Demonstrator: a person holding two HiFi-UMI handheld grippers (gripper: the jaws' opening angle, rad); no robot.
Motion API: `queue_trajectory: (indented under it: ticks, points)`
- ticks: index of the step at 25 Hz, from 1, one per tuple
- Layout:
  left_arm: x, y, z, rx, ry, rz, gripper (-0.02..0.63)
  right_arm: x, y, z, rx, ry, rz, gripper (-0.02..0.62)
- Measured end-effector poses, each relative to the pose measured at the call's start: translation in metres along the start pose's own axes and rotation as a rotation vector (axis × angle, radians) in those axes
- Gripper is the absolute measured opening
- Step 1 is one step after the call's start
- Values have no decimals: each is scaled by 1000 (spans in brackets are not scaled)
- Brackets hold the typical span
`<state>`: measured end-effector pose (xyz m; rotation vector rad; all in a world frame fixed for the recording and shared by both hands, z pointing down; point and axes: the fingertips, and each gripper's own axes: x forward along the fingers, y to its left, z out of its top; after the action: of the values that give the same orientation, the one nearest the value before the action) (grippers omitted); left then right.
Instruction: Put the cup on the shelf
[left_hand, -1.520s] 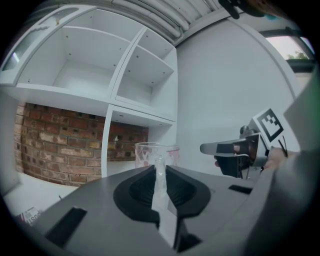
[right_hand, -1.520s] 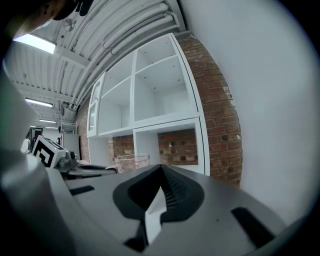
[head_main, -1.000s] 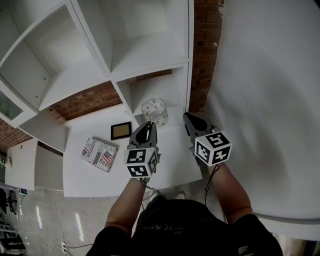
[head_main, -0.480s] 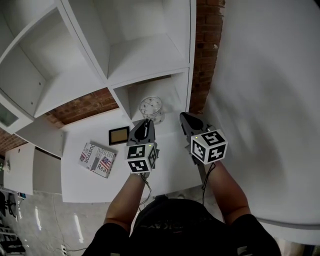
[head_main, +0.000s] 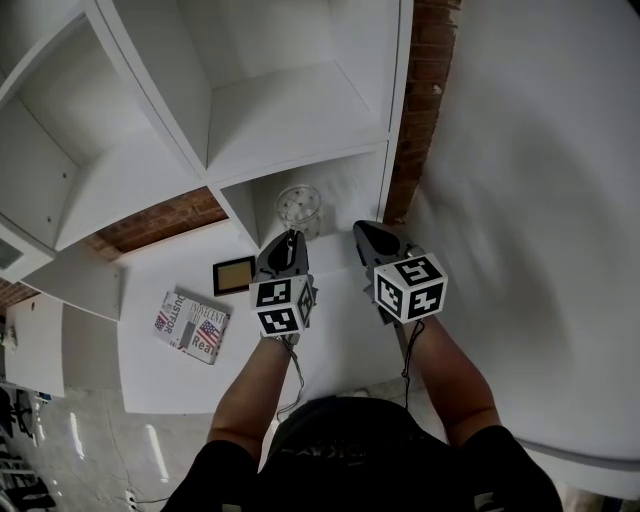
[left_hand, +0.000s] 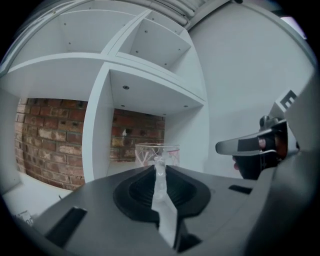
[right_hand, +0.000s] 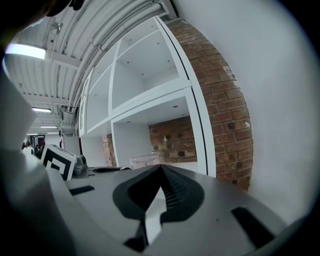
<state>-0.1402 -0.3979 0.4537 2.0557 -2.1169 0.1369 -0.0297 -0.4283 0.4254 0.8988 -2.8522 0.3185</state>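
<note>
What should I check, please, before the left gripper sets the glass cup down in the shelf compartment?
1. Grip: the left gripper has its jaws shut on the near wall of the cup: ok.
2. Cup upright: ok.
3. Cup in the opening of the lower compartment, by the head view: ok.
4. Cup's base down on that compartment's floor: cannot tell.
5. Nothing else seen in that compartment: ok.
6. Right gripper apart from the cup, shut and empty, to the cup's right: ok.
</note>
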Motion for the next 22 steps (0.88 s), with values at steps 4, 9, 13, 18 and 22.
queue_trajectory:
  ticks: [4, 9, 13, 18, 22]
  points:
    - [17, 6, -3, 9, 8, 4, 37, 13, -4, -10, 16, 22, 1, 2]
    - [36, 14, -9, 14, 23, 8, 37, 27, -8, -16, 28, 40, -1, 1]
    - [49, 19, -8, 13, 19, 12, 37, 37, -13, -20, 35, 51, -1, 2]
    - [59, 24, -10, 7, 21, 21, 37, 49, -15, -28, 46, 64, 2, 2]
    - [64, 26, -13, 9, 28, 24, 37, 55, -14, -31, 48, 68, 9, 2]
